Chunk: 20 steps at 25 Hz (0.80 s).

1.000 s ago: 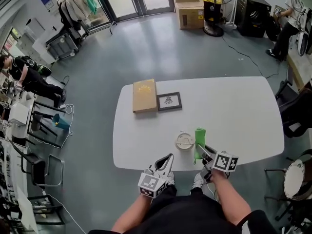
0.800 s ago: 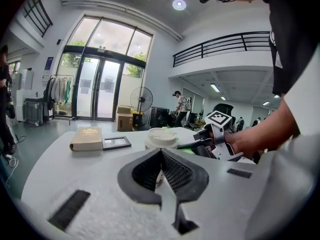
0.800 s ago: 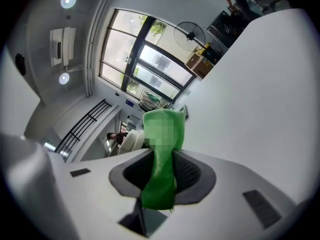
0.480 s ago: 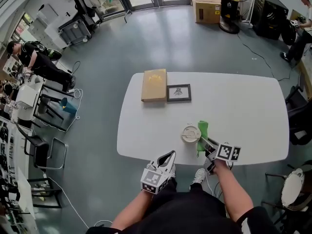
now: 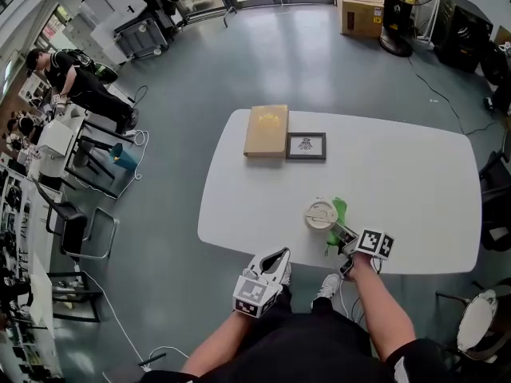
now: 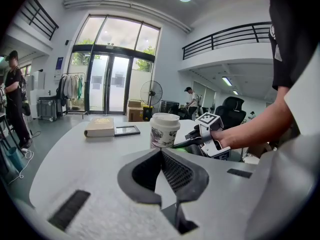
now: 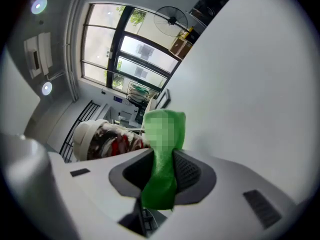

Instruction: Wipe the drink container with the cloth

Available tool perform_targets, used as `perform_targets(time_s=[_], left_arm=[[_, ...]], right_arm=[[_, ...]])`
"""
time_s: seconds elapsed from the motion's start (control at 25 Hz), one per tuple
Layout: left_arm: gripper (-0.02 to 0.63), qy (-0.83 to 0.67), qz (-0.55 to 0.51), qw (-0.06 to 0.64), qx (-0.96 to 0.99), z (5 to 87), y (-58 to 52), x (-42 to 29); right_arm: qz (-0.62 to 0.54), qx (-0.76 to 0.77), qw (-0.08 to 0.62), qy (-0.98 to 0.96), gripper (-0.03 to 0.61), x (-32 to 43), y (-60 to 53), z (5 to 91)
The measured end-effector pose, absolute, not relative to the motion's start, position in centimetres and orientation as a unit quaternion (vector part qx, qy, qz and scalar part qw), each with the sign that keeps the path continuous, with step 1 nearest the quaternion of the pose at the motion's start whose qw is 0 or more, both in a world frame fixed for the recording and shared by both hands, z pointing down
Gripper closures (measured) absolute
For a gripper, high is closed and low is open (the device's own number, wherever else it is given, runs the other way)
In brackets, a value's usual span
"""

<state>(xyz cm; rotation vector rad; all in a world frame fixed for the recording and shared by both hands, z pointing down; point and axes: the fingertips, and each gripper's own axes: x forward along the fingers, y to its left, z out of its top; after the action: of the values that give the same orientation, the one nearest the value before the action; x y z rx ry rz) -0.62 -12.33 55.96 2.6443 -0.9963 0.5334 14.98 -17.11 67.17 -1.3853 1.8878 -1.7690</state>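
A white paper cup [image 5: 321,214] with a lid and a printed wrap stands near the table's front edge. My right gripper [image 5: 338,231] is shut on a green cloth [image 5: 340,211], which hangs against the cup's right side. In the right gripper view the cloth [image 7: 162,149] is pinched between the pads, and the cup [image 7: 107,139] lies just to its left. My left gripper [image 5: 277,256] hovers off the table's front edge, shut and holding nothing. In the left gripper view the cup [image 6: 164,130] stands ahead of it.
A tan book [image 5: 266,130] and a small framed picture [image 5: 306,145] lie side by side at the far side of the white table [image 5: 415,182]. Chairs and desks stand on the floor to the left, where a person [image 5: 76,78] is bending over.
The right gripper has brought the green cloth in closer against the cup's right side. The left gripper has stayed where it was. The head view has shifted.
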Motion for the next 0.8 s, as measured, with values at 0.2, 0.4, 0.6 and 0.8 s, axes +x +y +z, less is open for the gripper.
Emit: perform_targets(time_s=[0.2,0.4,0.6,0.8], left_arm=[[0.604,-0.36,0.193,0.134,0.903,57.1,-11.8,-1.3],[0.604,-0.384,0.193,0.133,0.893,56.7,-11.7,-1.6],[0.604,-0.412,0.173,0.143,0.883,57.3,-11.2,-2.2],[0.604,-0.443,0.144,0.16,0.87,58.0,-11.5,-3.4]], right_arm=[[-0.641,-0.458,0.088,0.61,0.462,14.7,-16.7,69.9],[-0.652,-0.451,0.081,0.604,0.46,14.6,-16.4,70.6],[-0.629,-0.437,0.13,0.629,0.46,15.4,-16.4,68.2],[-0.504,-0.446,0.115,0.731,0.46,16.9,-15.8,62.5]])
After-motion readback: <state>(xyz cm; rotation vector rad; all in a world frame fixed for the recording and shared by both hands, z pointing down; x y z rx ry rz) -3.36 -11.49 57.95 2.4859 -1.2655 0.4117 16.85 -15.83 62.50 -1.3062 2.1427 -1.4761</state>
